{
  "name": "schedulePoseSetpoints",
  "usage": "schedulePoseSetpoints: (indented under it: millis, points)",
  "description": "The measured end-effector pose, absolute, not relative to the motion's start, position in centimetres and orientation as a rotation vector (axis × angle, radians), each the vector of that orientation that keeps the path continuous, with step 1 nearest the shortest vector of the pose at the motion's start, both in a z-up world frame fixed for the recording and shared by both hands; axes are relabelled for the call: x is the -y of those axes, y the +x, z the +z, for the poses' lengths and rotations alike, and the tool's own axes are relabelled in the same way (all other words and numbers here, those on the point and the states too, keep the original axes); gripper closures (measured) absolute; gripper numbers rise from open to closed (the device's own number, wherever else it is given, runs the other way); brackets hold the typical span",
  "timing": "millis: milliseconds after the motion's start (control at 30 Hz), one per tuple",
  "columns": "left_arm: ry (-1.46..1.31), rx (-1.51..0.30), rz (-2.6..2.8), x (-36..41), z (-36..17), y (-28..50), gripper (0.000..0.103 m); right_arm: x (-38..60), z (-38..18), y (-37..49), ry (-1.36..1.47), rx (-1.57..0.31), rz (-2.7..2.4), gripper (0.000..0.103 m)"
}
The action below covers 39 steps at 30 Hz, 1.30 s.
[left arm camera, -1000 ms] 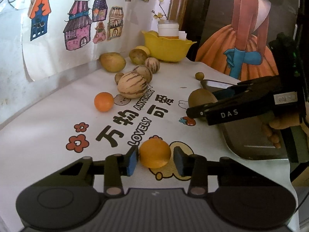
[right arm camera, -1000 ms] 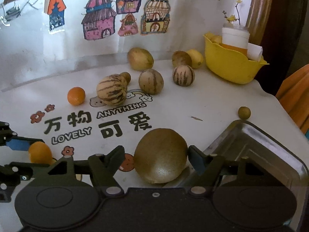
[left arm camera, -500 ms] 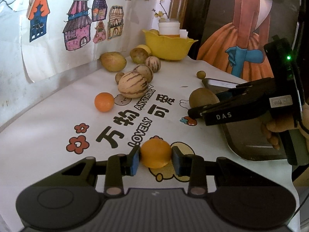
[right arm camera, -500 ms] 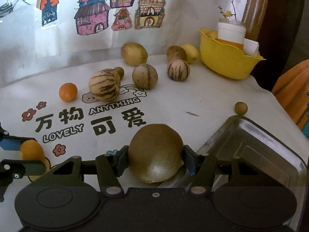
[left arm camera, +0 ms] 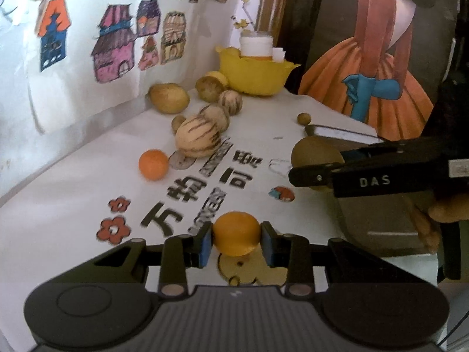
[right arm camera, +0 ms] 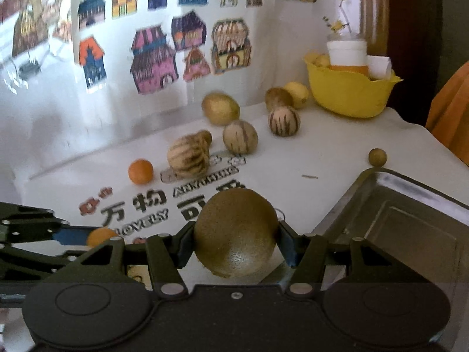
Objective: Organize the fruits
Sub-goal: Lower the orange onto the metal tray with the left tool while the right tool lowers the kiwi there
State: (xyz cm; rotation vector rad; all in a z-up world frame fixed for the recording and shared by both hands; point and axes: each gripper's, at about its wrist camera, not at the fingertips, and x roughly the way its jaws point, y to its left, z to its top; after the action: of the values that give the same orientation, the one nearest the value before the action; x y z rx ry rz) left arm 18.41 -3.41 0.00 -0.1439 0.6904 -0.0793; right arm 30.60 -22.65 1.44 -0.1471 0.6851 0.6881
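Observation:
My left gripper (left arm camera: 236, 239) is shut on an orange (left arm camera: 236, 234) and holds it just above the printed tablecloth. My right gripper (right arm camera: 236, 240) is shut on a brown round fruit (right arm camera: 236, 236), lifted beside the metal tray (right arm camera: 410, 226). The right gripper with its fruit also shows in the left wrist view (left arm camera: 315, 151). The left gripper and its orange also show at the left edge of the right wrist view (right arm camera: 99, 236). A second orange (left arm camera: 153, 164) lies on the cloth, also seen in the right wrist view (right arm camera: 140, 171).
Striped melons (right arm camera: 189, 155) and yellow-green fruits (right arm camera: 220, 108) lie at the back of the table. A small brown ball (right arm camera: 377, 156) lies near the tray's far corner. A yellow bowl (right arm camera: 348, 94) with jars stands at the back right. A wall with house drawings is behind.
Both grippers closed on their fruits: the left on the orange, the right on the brown fruit. Both have since lifted them slightly off the cloth.

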Motion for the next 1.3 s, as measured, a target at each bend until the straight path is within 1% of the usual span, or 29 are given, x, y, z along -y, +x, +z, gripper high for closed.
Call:
schedulePoseSetpoints:
  millis: [200,267,467,633,833,1300]
  points:
    - [-0.163,-0.639,-0.157,4.4,2.3,21.2,0.066,25.9,4.4,30.7,-0.071,-0.653,0.642,0.043]
    - [-0.178,-0.616,-0.21,4.8,3.0,22.8,0.066,27.2,5.4,31.1,-0.076,-0.631,0.601,0.043]
    - [-0.1,-0.552,-0.347,8.0,4.5,28.9,0.066,31.5,6.9,33.1,-0.103,-0.563,0.458,0.043]
    - [-0.1,-0.553,-0.425,10.8,3.9,34.2,0.066,33.9,5.8,35.1,-0.165,-0.544,0.361,0.043]
    - [-0.122,-0.585,-0.496,13.3,2.3,38.7,0.066,35.6,3.2,37.0,-0.187,-0.575,0.28,0.043]
    - [-0.08,-0.69,-0.466,16.1,-1.7,43.1,0.066,35.4,-0.7,39.5,-0.307,-0.616,0.201,0.043]
